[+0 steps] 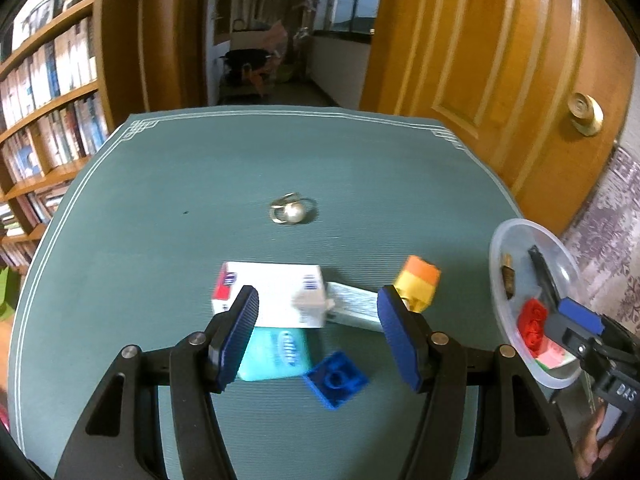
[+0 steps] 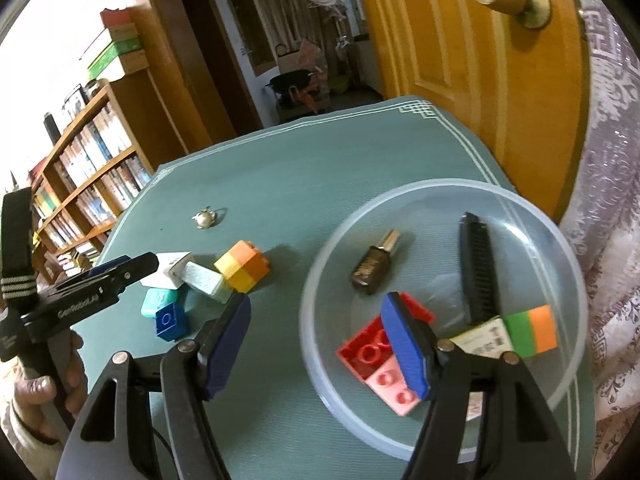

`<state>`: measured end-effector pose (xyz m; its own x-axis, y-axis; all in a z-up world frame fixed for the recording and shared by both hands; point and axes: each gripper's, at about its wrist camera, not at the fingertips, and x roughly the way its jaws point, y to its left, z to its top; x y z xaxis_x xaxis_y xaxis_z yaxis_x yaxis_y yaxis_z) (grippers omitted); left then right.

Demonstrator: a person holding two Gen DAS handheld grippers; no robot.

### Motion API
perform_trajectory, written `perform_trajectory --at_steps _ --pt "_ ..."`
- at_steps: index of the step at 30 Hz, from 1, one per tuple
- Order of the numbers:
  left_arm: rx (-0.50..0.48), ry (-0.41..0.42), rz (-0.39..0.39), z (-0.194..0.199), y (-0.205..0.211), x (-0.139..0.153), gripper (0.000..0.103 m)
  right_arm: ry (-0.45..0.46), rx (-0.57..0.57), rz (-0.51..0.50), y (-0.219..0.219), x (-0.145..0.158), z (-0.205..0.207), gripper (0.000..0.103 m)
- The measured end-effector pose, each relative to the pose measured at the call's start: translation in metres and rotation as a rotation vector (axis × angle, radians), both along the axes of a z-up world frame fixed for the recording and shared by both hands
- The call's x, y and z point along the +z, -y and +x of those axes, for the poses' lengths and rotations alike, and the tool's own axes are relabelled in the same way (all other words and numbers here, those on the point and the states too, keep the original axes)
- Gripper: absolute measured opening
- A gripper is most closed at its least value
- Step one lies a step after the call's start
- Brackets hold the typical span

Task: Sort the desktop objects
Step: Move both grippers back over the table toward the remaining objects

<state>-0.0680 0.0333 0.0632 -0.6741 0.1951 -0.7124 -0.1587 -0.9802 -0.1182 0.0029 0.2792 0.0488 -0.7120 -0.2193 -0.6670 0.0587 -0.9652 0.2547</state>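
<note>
My left gripper [image 1: 318, 332] hangs open over a cluster on the green mat: a white box [image 1: 272, 296], a teal packet [image 1: 276, 354] and a blue brick [image 1: 336, 380]. Its pads touch none of them. Beside the cluster lie a pale green box [image 1: 356, 312] and an orange-yellow block [image 1: 418, 284]. My right gripper [image 2: 316, 344] is open and straddles the near rim of a clear bowl [image 2: 424, 200]. The right finger hovers over a red brick [image 2: 368, 354] and a pink brick [image 2: 394, 390] inside. Also in the bowl are a brown bottle [image 2: 374, 270], a black comb [image 2: 478, 272] and a green-orange block [image 2: 532, 330].
A pearl ring [image 1: 290, 212] lies alone farther back on the mat [image 1: 180, 200]. A wooden door [image 1: 500, 80] stands close behind the table on the right, and bookshelves [image 1: 52, 100] rise on the left. A person's hand [image 2: 40, 392] holds the left gripper's handle.
</note>
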Motion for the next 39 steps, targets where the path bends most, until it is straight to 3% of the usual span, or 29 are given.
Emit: perform_trajectory --at_steps 18,23,30,39 --pt "-0.007 0.017 -0.023 -0.027 0.021 -0.029 0.065 0.048 0.118 0.025 0.054 -0.013 -0.006 0.076" --pt "-0.018 0.0 -0.101 -0.037 0.017 -0.037 0.065 0.076 0.158 0.029 0.07 -0.02 -0.009 0.077" --pt "-0.054 0.002 -0.096 -0.062 0.039 -0.035 0.065 0.102 0.216 0.038 0.09 -0.028 -0.009 0.077" --pt "-0.197 0.039 -0.005 -0.083 0.045 -0.037 0.065 0.138 0.271 0.047 0.109 -0.039 -0.009 0.077"
